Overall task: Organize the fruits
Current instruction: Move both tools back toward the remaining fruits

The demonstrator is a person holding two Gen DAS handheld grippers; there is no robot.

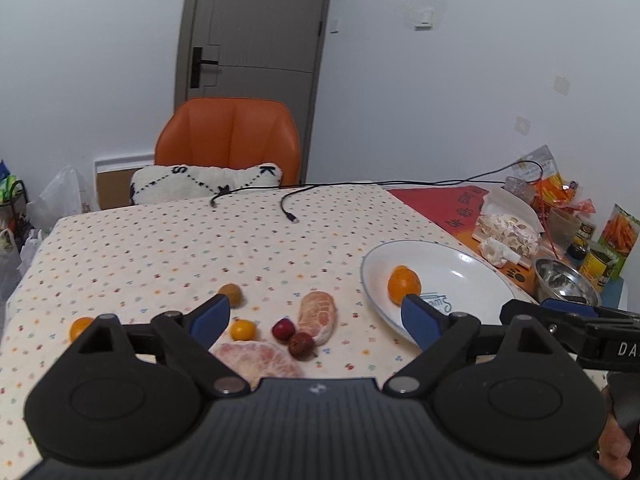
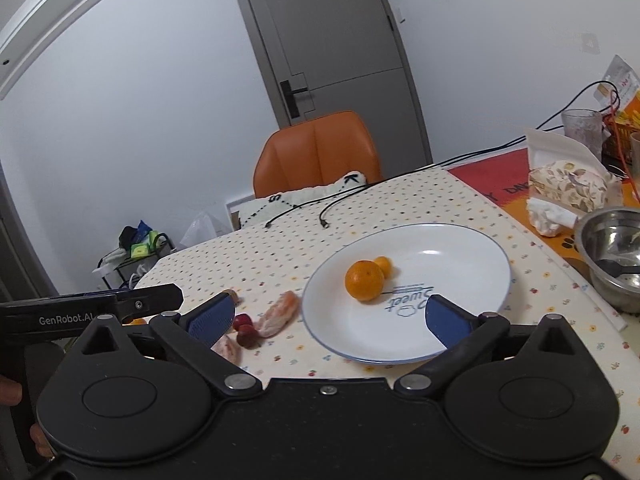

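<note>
A white plate [image 2: 460,264] sits on the dotted tablecloth and holds an orange [image 2: 364,280] with a smaller orange fruit [image 2: 384,266] behind it. My right gripper [image 2: 328,308] hovers open over the plate's near rim, holding nothing. In the left wrist view, my left gripper [image 1: 313,304] is open and empty above loose fruit: a peeled citrus segment [image 1: 318,316], a larger segment [image 1: 256,362], two small red fruits [image 1: 283,329], a small orange fruit [image 1: 243,329], a brownish fruit [image 1: 231,294] and another orange fruit [image 1: 80,328] at far left. The plate [image 1: 460,264] lies to its right.
A steel bowl [image 2: 612,248] with a spoon stands right of the plate, beside wrapped food, cans and packets on a red mat [image 1: 440,204]. Two black cable ends [image 1: 288,200] lie on the far tablecloth. An orange chair [image 1: 228,136] with a cushion stands behind the table.
</note>
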